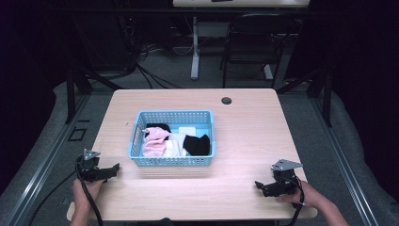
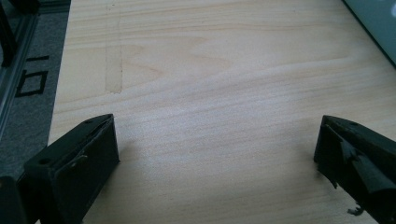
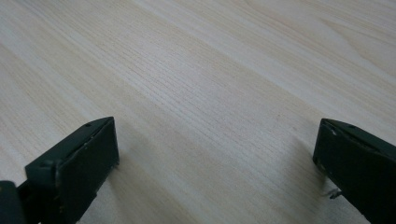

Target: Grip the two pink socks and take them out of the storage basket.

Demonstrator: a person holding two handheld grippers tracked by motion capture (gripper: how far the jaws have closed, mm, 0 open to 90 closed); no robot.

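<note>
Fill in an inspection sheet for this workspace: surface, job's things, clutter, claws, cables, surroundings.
Surface: light wood table, with a round cable hole near the far edge.
Job's things: blue basket mid-table, holding pink, white and black cloth pieces.
Clutter: nothing seen.
Claws: left claw and right claw rest near the front edge, jaws wide apart, nothing between them.
Cables: one black cable trails from each claw.
Surroundings: dark room, chair, floor wires.

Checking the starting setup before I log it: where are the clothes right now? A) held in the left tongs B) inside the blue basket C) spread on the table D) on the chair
B: the pink, white and black clothes lie inside the blue basket, with both tongs open over bare wood.
</note>
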